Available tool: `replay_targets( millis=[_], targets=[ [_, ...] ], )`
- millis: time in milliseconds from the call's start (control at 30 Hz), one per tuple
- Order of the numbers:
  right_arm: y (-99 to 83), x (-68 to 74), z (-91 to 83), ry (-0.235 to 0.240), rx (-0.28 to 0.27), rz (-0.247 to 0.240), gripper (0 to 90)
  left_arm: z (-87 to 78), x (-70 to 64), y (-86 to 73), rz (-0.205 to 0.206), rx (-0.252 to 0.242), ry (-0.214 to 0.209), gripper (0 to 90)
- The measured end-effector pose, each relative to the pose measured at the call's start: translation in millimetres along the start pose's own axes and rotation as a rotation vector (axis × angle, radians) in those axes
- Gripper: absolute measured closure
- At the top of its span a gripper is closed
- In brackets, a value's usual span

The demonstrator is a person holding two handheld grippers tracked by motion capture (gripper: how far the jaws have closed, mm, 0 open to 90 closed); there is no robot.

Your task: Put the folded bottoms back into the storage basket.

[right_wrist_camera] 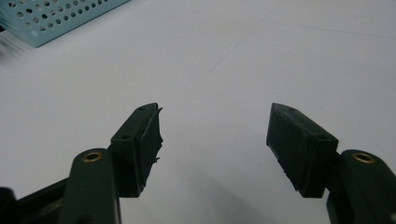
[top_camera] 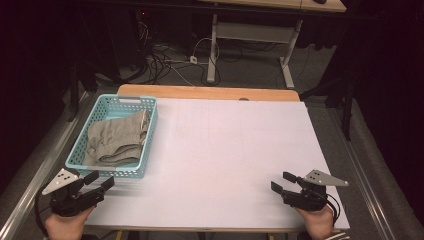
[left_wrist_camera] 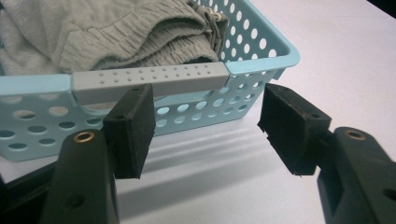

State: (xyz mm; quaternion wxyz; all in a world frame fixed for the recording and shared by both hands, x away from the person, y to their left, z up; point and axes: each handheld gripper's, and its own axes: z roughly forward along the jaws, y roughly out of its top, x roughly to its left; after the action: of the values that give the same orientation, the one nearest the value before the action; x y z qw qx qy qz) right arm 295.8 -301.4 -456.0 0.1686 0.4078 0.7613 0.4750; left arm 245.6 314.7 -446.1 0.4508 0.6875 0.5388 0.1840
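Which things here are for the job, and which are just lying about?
For the job:
- blue basket
- grey clothes inside it
- left tool, open, near the basket
- right tool, open

Just lying about:
- cables on the floor
- desk legs behind the table

- The wooden surface (top_camera: 210, 92) shows as a bare strip along its far edge.
- A large white paper sheet (top_camera: 235, 155) covers nearly all the rest of it.
- A light-blue perforated plastic basket (top_camera: 145, 150) stands on the sheet at the left side, holding folded grey knitted cloth (top_camera: 117, 140).
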Motion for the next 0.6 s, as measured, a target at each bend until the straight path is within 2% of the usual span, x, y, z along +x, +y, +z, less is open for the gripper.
replay_targets(
  millis=[267, 600],
  targets=[
    [-2.2, -2.3, -2.5, -0.010, -0.002, 0.011, 35.1, -0.7, 2.7, -1.5, -0.015, 0.002, 0.005, 34.3],
    [-2.2, -2.7, -2.0, -0.008, 0.004, 0.003, 35.0, 4.3, 1.7, -2.6, -0.021, 0.040, -0.003, 33.5]
  ],
)
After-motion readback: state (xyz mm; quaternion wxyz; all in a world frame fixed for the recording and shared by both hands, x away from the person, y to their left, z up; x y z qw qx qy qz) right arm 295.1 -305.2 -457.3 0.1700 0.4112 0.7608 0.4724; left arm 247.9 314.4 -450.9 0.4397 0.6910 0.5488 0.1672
